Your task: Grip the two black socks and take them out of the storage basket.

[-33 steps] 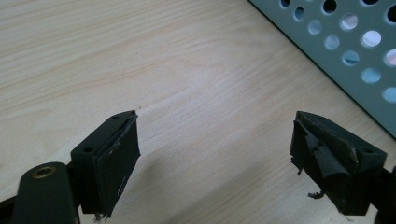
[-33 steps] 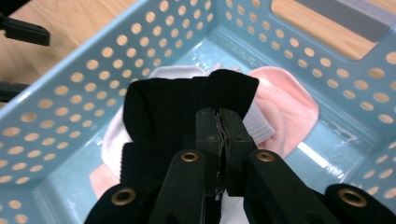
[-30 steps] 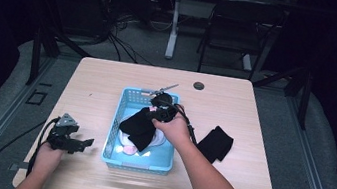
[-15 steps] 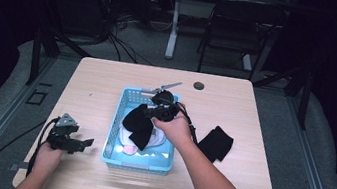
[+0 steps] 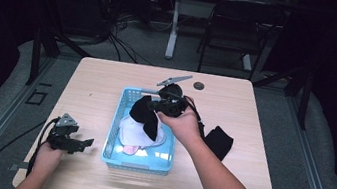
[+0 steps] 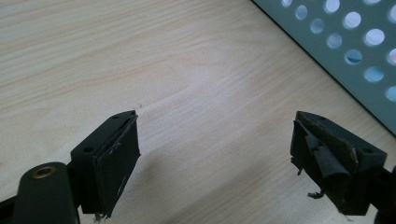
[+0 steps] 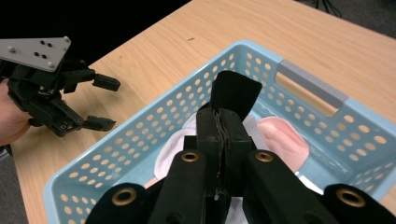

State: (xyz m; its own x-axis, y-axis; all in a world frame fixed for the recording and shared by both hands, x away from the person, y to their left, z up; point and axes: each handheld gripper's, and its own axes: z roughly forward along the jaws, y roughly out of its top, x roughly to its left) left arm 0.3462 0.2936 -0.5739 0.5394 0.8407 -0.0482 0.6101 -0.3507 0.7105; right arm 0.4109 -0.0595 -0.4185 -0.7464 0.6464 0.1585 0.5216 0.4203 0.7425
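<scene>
**A:** Starting at the left, what is the left claw (image 5: 79, 143) doing?

**B:** It rests on the pale wooden desk (image 5: 100, 94), just beside the light blue perforated plastic basket (image 5: 115, 132). Its jaws stand wide apart with nothing between them. The left gripper view shows bare wood grain between the worn pads (image 6: 119, 161) and the basket wall close at the upper right.

**A:** And the cloth?

**B:** The right claw (image 7: 219, 126) is clamped together on a black fabric piece (image 5: 143, 113), held above the basket. It hangs limp and folds over, so I judge it soft and light, with no risk of breaking. A pinch at an edge or corner should carry it, though thin fabric could slip from worn pads.

**A:** What does each view add?

**B:** The right gripper view shows the fabric edge poking above the shut jaws, and white and pink garments (image 7: 280, 137) lying in the basket. The high view adds another black cloth (image 5: 218, 141) on the desk to the right of the basket.
</scene>
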